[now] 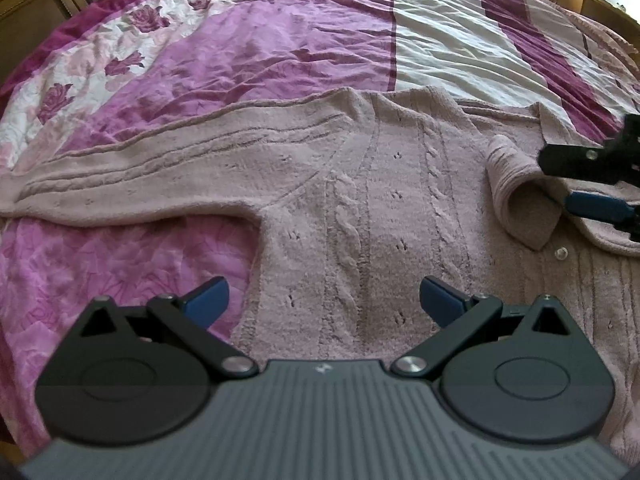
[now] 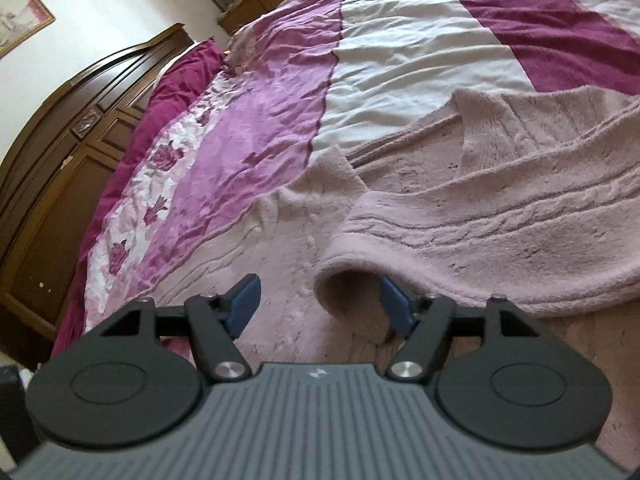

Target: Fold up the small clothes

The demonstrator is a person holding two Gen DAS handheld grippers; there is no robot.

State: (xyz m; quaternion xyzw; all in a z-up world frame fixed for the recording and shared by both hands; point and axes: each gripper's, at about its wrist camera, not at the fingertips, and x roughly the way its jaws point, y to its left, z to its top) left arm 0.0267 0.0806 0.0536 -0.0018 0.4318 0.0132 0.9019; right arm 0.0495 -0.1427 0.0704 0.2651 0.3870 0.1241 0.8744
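- Lying flat on a bed with a crumpled quilted bedspread in pink, magenta and white bands with a rose print (image 1: 248,40), a pale pink cable-knit cardigan (image 1: 360,184) fills the middle of the left wrist view.
- One long sleeve of the cardigan (image 1: 132,168) stretches out straight toward the left of that view, resting on the bedspread.
- The other sleeve (image 2: 480,232) is folded in across the body of the cardigan; its cuff end (image 1: 520,200) curls up into an open tube on top of the chest area, near a small clear button (image 1: 561,253).
- The left hand-held gripper (image 1: 322,298) hovers over the lower body of the cardigan with its blue-padded jaws spread wide apart; nothing is between them and the pads (image 1: 208,300) do not press on the knit.
- The right hand-held gripper (image 2: 320,304) sits right at the curled cuff; its jaws stand apart. In the right wrist view the right-side blue pad (image 2: 394,306) is just beside or inside the mouth of the cuff, while the left-side pad is clear of it over the flat knit, so the cloth is not clamped.
- From the left wrist view the right hand-held gripper (image 1: 560,186) enters at the right edge, one dark finger above the cuff and one blue pad below it.
- A dark brown wooden panelled headboard (image 2: 68,120) stands behind the bed at the left of the right wrist view, with a framed picture (image 2: 20,12) on the white wall above it.
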